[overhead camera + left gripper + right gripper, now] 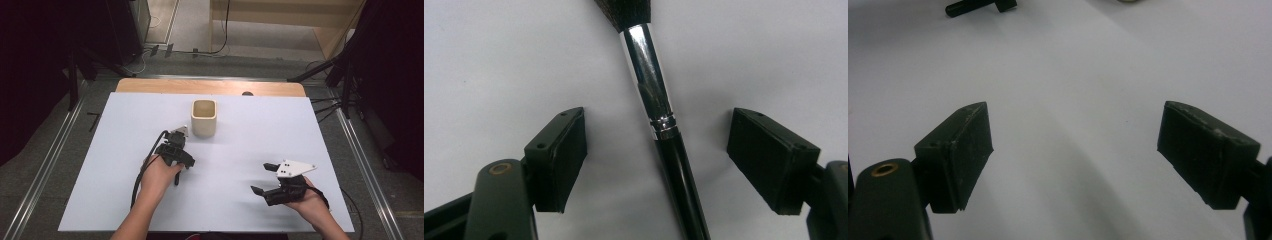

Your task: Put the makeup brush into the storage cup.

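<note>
With jaws standing wide and touching nothing, the left gripper (656,150) is straddling the makeup brush (659,115), a light, stiff, slippery-handled thing best pinched near its chrome ferrule (646,65), while the right gripper (1075,150) is waiting open-jawed at the near right.

Around my work, not part of it

A cream square cup (204,118) stands upright at the far middle of my white board (260,125), which covers a wooden table (210,86). Beyond it I see grey floor (45,150), black cables (220,47) and dark stands (345,65).
</note>
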### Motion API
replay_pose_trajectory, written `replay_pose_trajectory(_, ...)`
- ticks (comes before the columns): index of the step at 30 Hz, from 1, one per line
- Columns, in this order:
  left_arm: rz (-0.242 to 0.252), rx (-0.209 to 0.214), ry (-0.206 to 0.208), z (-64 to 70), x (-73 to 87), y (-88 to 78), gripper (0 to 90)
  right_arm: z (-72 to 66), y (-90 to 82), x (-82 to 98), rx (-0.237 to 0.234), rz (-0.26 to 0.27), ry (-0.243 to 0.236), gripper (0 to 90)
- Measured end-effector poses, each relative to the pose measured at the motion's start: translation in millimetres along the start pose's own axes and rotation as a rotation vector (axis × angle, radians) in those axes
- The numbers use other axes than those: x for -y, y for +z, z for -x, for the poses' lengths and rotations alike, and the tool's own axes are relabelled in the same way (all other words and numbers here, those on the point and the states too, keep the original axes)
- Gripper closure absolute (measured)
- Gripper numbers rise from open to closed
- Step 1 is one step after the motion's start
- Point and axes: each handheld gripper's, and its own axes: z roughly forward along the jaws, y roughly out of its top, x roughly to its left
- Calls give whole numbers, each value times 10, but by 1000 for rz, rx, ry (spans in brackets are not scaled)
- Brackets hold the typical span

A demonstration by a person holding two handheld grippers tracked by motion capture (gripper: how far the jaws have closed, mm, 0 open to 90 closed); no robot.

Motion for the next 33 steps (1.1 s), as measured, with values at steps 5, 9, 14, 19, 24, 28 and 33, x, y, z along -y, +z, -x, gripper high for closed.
replay_pose_trajectory(5,-2,-9,-21,32,8,-13,295,-1,4,1,2,-7,2,156)
replay_pose_trajectory(9,-11,-11,-25,97,21,-50,404,1,6,1,2,-6,2,155)
replay_pose_trajectory(14,-33,-2,-48,112,20,-70,599,-9,12,6,3,-13,-24,156)
replay_pose_trajectory(19,-40,-3,-45,84,37,-82,729,-6,13,7,1,-13,-20,156)
replay_pose_trajectory(24,-40,3,-30,72,46,-83,796,-4,23,9,0,-20,-22,156)
replay_pose_trajectory(28,-18,17,-13,56,77,-85,797,-9,13,10,0,-18,-16,156)
replay_pose_trajectory(33,5,87,-21,-49,109,-89,801,-5,25,16,-1,-28,-18,157)
